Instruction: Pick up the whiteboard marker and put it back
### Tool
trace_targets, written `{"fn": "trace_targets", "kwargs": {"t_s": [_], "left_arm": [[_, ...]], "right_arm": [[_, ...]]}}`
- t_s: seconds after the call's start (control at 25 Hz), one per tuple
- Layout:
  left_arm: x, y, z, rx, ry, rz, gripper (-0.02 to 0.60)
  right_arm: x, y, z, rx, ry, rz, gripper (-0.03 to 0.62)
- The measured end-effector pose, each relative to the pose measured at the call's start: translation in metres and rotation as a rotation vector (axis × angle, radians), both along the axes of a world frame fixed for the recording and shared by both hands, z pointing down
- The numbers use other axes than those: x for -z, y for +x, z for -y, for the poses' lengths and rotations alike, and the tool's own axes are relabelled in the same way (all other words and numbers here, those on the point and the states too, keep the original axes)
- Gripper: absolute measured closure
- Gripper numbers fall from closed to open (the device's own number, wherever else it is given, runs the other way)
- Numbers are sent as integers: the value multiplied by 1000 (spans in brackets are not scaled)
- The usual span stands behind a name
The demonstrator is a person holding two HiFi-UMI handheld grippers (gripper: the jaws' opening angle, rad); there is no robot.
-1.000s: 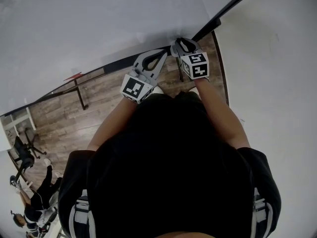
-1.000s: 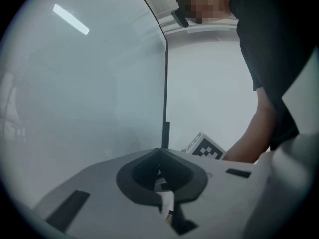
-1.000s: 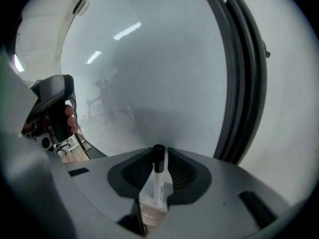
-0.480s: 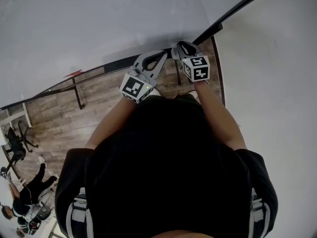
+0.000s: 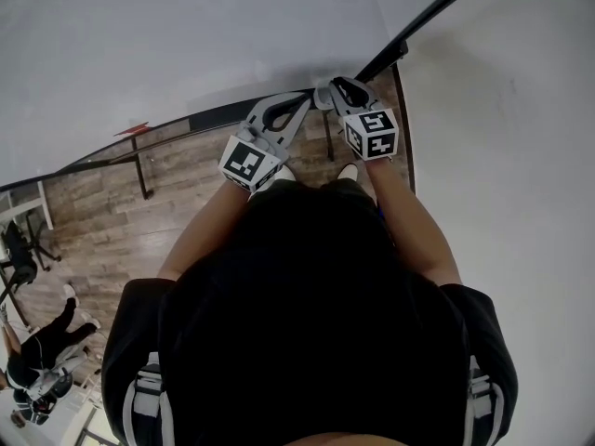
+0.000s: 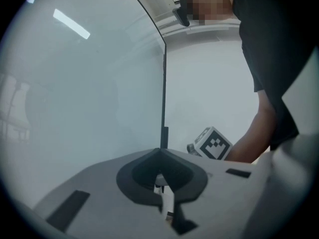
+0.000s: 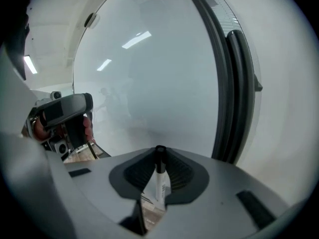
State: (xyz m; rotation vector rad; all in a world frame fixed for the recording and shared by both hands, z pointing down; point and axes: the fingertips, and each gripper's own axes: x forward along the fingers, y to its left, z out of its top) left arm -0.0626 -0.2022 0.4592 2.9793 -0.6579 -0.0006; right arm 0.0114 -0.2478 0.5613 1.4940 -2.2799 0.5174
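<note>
The whiteboard marker (image 7: 159,178), white with a black cap, stands upright between the pads of my right gripper (image 7: 158,158), cap pointing towards the whiteboard (image 7: 149,83). The right jaws have just been closing on it and now grip it. In the head view the right gripper (image 5: 335,91) is at the board's lower right corner, above the dark ledge (image 5: 214,117). My left gripper (image 5: 299,102) is right beside it and points level at the board. Its jaws (image 6: 160,158) are together with nothing held.
The whiteboard's dark frame (image 7: 234,83) runs up just to the right of the marker. A white wall (image 5: 502,110) is to the right and wood floor (image 5: 139,212) lies below the board. A chair (image 5: 19,249) and a person (image 5: 37,360) are far to the left.
The right gripper has shifted slightly at the board's corner. The left gripper has kept its place. The head view has swung a little, so the floor and chair slid left.
</note>
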Motion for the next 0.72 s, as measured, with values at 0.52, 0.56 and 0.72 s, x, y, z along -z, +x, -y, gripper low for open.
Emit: {"fn": "trace_targets", "kwargs": {"t_s": [0.52, 0.56, 0.72], "left_arm": [[22, 14, -2, 153, 24, 25, 577], [25, 13, -3, 162, 30, 24, 577], [38, 17, -8, 188, 44, 18, 577]], "right_arm": [[59, 12, -12, 167, 114, 45, 533], [66, 12, -14, 179, 124, 53, 533], [95, 14, -20, 230, 162, 73, 533]]}}
